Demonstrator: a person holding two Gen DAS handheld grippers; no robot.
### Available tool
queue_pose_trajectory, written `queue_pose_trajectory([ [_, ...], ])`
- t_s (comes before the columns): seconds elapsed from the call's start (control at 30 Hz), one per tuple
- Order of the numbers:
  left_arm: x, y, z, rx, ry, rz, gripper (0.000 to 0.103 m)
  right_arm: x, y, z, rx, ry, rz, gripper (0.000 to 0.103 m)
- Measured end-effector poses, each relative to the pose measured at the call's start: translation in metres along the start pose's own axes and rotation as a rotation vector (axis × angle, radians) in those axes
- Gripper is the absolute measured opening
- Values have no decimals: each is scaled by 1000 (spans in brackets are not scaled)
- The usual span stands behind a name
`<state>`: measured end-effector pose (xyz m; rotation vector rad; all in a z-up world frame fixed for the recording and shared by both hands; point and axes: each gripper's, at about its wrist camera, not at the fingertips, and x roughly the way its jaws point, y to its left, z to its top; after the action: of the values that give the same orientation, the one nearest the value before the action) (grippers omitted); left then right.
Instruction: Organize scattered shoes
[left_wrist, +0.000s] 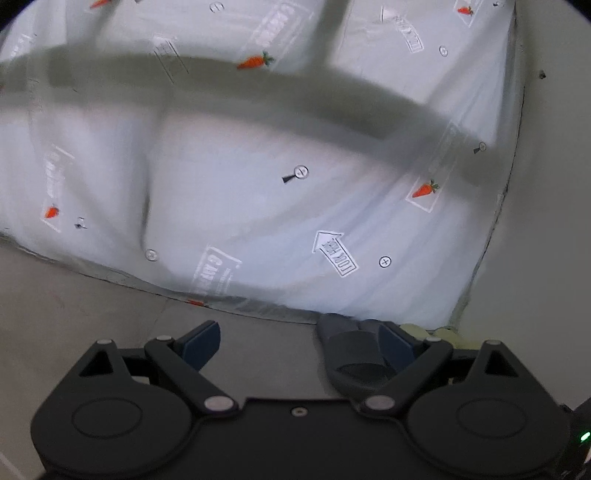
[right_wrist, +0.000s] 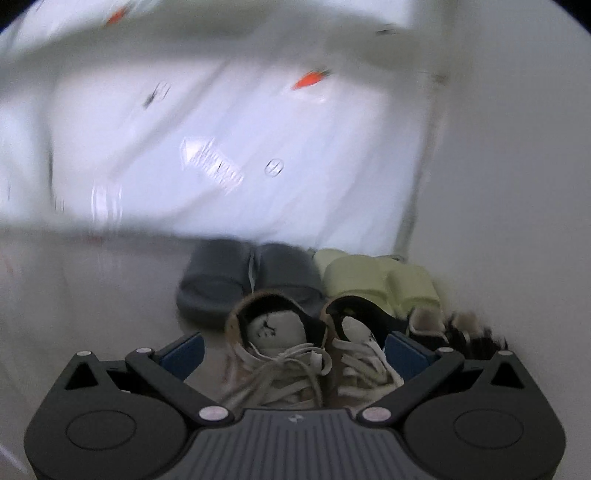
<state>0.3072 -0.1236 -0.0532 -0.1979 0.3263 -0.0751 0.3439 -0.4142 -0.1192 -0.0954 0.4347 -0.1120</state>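
Two grey slides (right_wrist: 247, 284), side by side, beside pale-green pair (right_wrist: 380, 284).

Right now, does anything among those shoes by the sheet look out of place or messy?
Mostly tidy: the grey slides and pale green slides sit paired against the sheet, with the sneakers side by side in front. The sneakers' laces lie loose and tangled. Something dark and furry on the right is too blurred to identify.

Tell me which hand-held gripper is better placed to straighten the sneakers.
Right, probably. The right hand-held gripper is open with the sneakers between its fingers. The left hand-held gripper is open beside a grey slide; no sneakers show there.
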Motion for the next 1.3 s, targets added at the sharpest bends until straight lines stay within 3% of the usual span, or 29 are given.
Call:
queue_pose_trajectory([
  [0.17, -54, 21, -9, 36, -2, 12, 101, -60, 16, 0, 25, -56, -19, 103],
  [0.47, -134, 62, -8, 142, -13, 2, 101, -155, 71, -9, 57, -33, 85, 103],
  [0.7, -191, 94, -15, 141, 20, 27, 101, -227, 121, -28, 58, -12, 124, 103],
  [1.03, -266, 126, -43, 160, 69, 89, 101, -315, 156, -51, 51, -22, 156, 103],
  [1.3, -308, 142, -55, 164, 83, 78, 101, -368, 179, -65, 51, -33, 170, 103],
])
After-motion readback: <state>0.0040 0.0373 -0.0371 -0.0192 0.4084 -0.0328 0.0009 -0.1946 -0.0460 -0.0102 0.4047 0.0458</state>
